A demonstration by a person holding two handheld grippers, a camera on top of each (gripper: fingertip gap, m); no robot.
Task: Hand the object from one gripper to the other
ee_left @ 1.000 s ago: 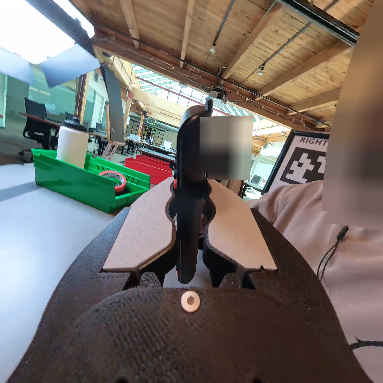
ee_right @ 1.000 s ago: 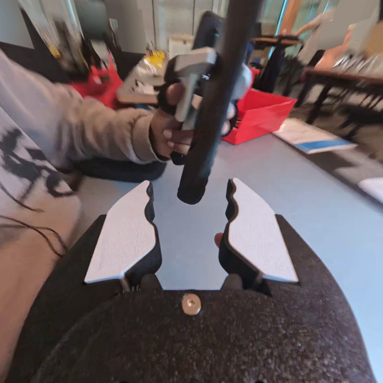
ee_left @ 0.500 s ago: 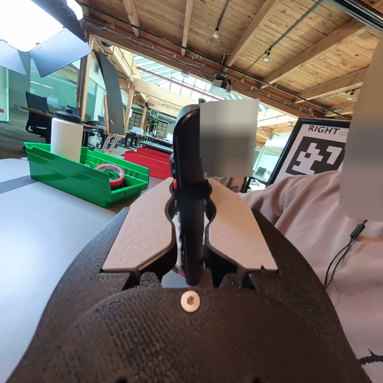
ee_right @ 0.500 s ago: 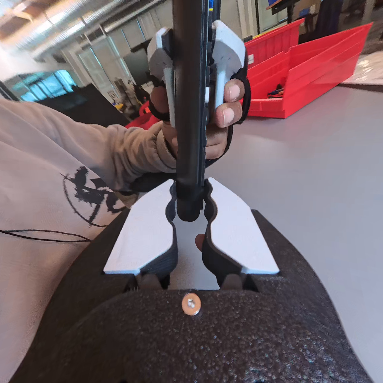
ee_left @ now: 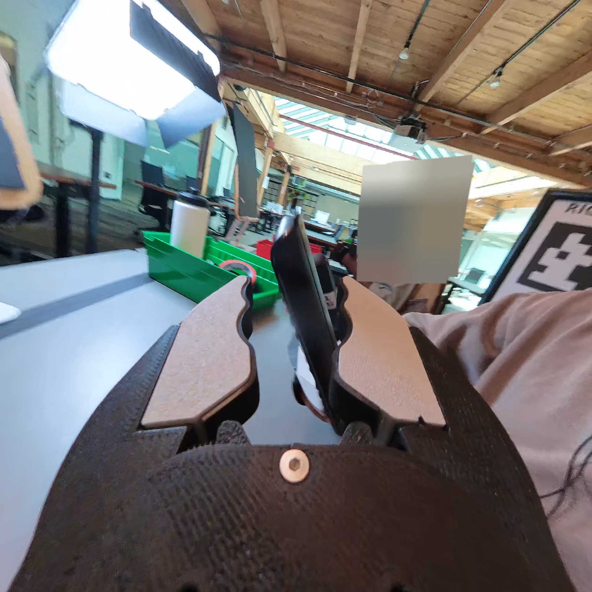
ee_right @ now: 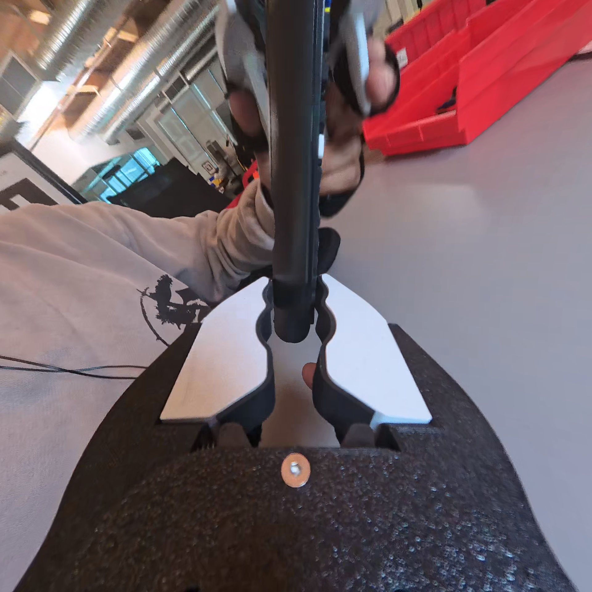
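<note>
We see the long black object (ee_right: 293, 179) clamped at its near end between the fingers of our right gripper (ee_right: 292, 296), whose white pads (ee_right: 224, 352) press against it from both sides close to their tips; from there the object runs away from the camera toward our left gripper (ee_right: 294, 57), which shows blurred at the far end. In the left wrist view the left gripper (ee_left: 293, 288) stands released, its two tan pads (ee_left: 208, 346) spread well apart. The object (ee_left: 299, 288) lies in that gap, tilted, its lower part lying against the inner edge of the right-hand pad and clear of the left-hand one. It is held above the grey table (ee_left: 64, 336). Behind it a green bin (ee_left: 179, 272) holds a white bottle (ee_left: 187, 229) and a roll of red tape (ee_left: 238, 267). In the right wrist view red bins (ee_right: 480, 86) stand on the table beyond the object.
</note>
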